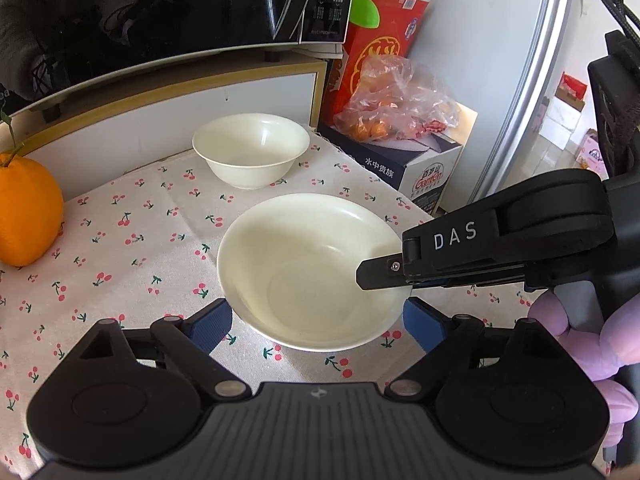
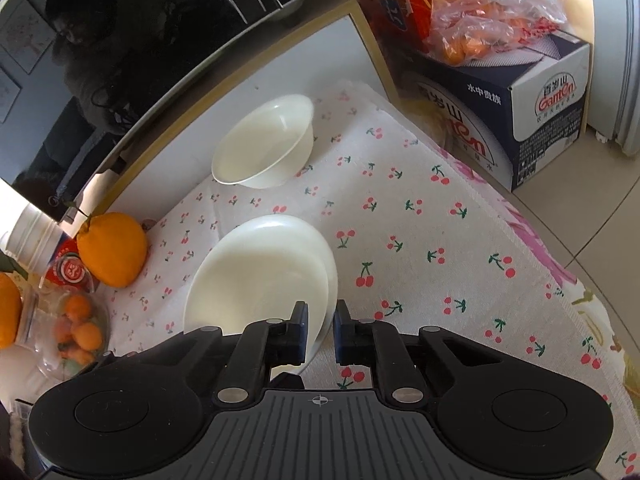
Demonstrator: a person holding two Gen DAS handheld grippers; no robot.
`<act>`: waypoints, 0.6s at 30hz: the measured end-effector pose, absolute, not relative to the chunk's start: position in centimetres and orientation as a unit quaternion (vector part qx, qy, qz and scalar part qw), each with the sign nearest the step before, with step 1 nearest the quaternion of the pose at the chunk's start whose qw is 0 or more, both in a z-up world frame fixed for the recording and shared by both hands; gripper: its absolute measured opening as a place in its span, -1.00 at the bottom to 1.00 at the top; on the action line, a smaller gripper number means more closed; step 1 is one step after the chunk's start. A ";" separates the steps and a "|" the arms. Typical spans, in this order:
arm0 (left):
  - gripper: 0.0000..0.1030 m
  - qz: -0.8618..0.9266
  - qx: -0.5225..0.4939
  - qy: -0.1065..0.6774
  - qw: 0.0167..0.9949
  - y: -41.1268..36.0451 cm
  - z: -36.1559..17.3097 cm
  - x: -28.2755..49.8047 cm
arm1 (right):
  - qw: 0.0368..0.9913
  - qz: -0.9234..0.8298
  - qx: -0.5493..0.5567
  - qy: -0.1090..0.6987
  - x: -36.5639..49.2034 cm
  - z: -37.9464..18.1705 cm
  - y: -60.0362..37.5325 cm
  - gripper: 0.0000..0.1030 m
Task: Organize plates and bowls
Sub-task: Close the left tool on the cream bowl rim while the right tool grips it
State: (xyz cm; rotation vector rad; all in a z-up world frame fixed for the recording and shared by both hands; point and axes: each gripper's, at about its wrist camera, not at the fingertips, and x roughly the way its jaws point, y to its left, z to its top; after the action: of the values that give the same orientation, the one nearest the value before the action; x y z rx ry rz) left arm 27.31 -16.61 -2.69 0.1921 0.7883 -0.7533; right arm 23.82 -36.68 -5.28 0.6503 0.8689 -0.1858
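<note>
Cherry-print cloth covers the table [image 1: 120,248], where the right tool [image 1: 384,276] is clamped on the near bowl's [image 1: 308,268] rim at 3 o'clock, the left tool [image 1: 320,320] spread wide around it, another bowl [image 1: 250,150] at 12 o'clock.

Home kitchen: microwave [image 1: 168,4], fridge [image 1: 500,80] (cherry-print tablecloth [image 1: 120,240])
</note>
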 end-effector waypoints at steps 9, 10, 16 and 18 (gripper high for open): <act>0.77 -0.357 0.090 0.360 0.857 -16.5 -1.5 26.6 | 0.864 -0.079 0.295 0.401 23.4 -3.9 -36.4 -0.77; 0.77 -0.357 0.091 0.358 0.858 -16.5 -1.3 26.4 | 0.866 -0.077 0.292 0.399 23.2 -3.7 -36.3 -0.77; 0.76 -0.360 0.084 0.348 0.861 -15.9 -0.2 25.8 | 0.876 -0.067 0.280 0.387 22.3 -2.1 -36.0 -0.77; 0.76 -0.361 0.081 0.344 0.863 -15.7 0.3 25.4 | 0.879 -0.064 0.277 0.383 21.9 -1.5 -36.0 -0.77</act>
State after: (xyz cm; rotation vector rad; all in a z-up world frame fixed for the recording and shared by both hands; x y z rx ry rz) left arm 25.45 -15.69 0.32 0.1692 0.7204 -0.7568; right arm 21.94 -35.99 -1.51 0.5783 0.7992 -0.1337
